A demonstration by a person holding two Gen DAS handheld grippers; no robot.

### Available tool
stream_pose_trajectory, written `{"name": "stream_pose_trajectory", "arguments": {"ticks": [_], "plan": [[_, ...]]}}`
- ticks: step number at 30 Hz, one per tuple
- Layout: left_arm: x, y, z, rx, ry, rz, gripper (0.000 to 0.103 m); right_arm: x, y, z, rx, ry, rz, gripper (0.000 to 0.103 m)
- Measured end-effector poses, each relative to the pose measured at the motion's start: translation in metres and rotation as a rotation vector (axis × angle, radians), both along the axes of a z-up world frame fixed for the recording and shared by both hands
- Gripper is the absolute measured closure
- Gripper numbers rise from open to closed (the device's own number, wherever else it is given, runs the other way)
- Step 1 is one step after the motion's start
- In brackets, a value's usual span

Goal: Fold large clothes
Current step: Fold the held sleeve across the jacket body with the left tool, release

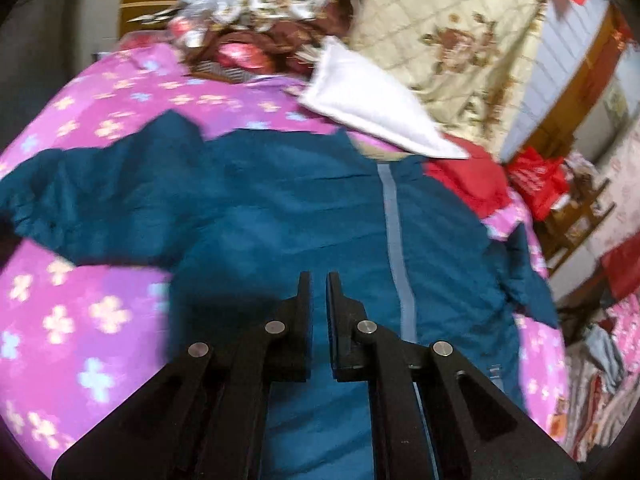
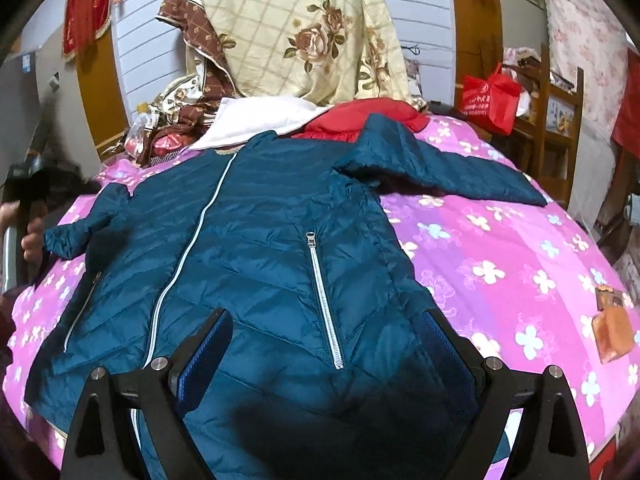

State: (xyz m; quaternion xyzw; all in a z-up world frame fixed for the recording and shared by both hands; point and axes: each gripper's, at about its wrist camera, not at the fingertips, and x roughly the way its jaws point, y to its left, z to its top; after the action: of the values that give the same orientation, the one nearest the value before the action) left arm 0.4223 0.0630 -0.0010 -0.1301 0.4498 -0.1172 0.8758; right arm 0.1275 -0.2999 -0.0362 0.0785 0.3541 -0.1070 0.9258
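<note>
Teal jacket (image 2: pixel 256 240) lies spread flat, sleeves out toward nine and two o'clock; we judge folding unstarted. Left gripper (image 1: pixel 319 280) nearly closed, empty; right gripper (image 2: pixel 324 320) wide, empty.

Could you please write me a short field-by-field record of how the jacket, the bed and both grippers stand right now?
garment: teal quilted zip-up jacket, spread front up, both sleeves out sideways
surface: pink flower-print bedspread
left gripper: shut, nothing between its fingers, above the jacket
right gripper: open, above the jacket's lower hem
behind jacket: red garment, white cloth, cream rose-print quilt
folding: not yet begun
</note>
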Motion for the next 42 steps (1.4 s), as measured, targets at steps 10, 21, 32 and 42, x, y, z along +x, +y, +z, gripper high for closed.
{"name": "stream_pose_trajectory", "arguments": {"ticks": [10,21,32,42], "plan": [[-0.001,0.187,-0.047,-0.033,0.034,0.390,0.044,0.015,0.013,-0.021,0.019,0.062,0.022,0.010],[0.062,0.270,-0.092,-0.062,0.165,0.558,0.043,0.038,0.020,-0.042,-0.016,0.139,0.006,0.010],[0.057,0.206,-0.037,0.155,0.035,0.468,0.096,0.033,0.010,-0.044,-0.007,0.125,-0.009,0.010],[0.016,0.011,0.044,0.333,-0.207,0.092,0.097,0.002,-0.020,-0.029,0.040,0.053,-0.049,0.010]]}}
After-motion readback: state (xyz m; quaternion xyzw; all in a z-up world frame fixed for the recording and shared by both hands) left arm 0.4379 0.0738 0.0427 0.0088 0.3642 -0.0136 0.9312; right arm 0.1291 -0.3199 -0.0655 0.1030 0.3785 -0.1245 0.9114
